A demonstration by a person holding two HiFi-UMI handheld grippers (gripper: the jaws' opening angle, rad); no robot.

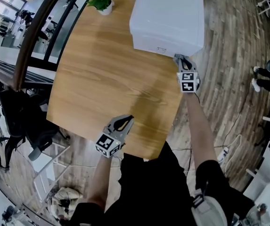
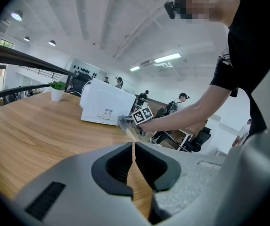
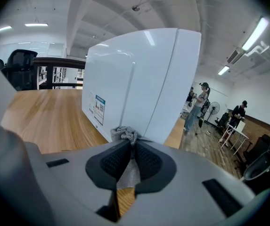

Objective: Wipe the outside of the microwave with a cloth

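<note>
While right tongs (image 3: 134, 146) pinch cloth (image 3: 124, 134), bunched end pointing at microwave (image 3: 139, 79) corner, left tongs (image 2: 133, 150) clenched empty.

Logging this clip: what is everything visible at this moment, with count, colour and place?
microwave: one, white, far right end of the table
cloth: one, grey, pinched in the right gripper's jaws, at the microwave's lower near corner
potted plant: one, green in a white pot, table's far edge, left of the microwave
table: one, light wood, centre
office chair: one, black, on the floor left of the table
bystanders: several, in the room beyond the table
left gripper: one, grey, jaws together on nothing, over the table's near edge
right gripper: one, grey, jaws shut on the cloth
</note>
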